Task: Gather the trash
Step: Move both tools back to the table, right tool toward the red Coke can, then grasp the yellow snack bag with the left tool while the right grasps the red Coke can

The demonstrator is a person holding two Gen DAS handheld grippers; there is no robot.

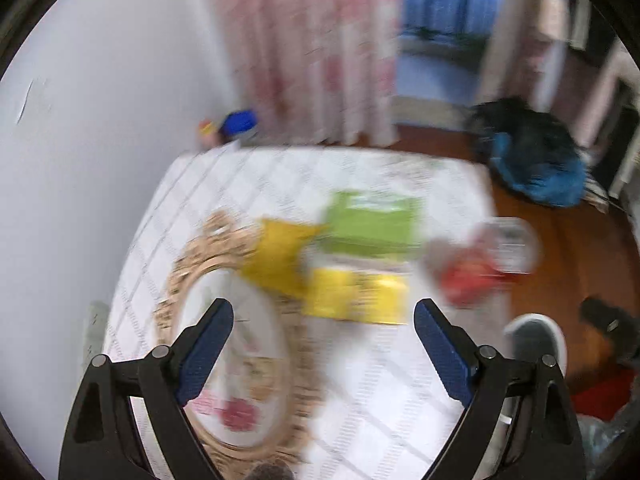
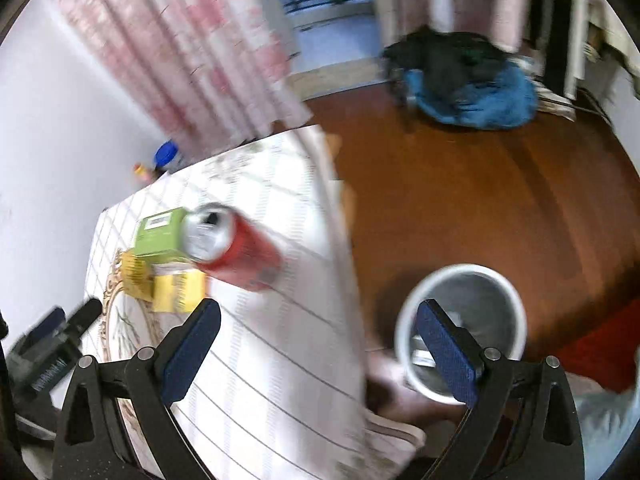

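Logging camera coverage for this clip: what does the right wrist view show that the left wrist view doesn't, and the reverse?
Right wrist only: the whole white bin on the wooden floor, liner visible, and the left gripper at the table's far side.

Left wrist only: the full oval of the woven-rimmed plate; the bin is just a sliver.

Both: the red can lying on the checked tablecloth, the green box, the yellow packets and the blue heap on the floor. Each view's own gripper is open.

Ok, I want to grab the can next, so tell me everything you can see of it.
The can is red with a silver metal top, opening already punched. It lies on its side on the white checked tablecloth, top facing the green box and close against it, near the table's right edge. Neither gripper touches it. Blur hides any print.
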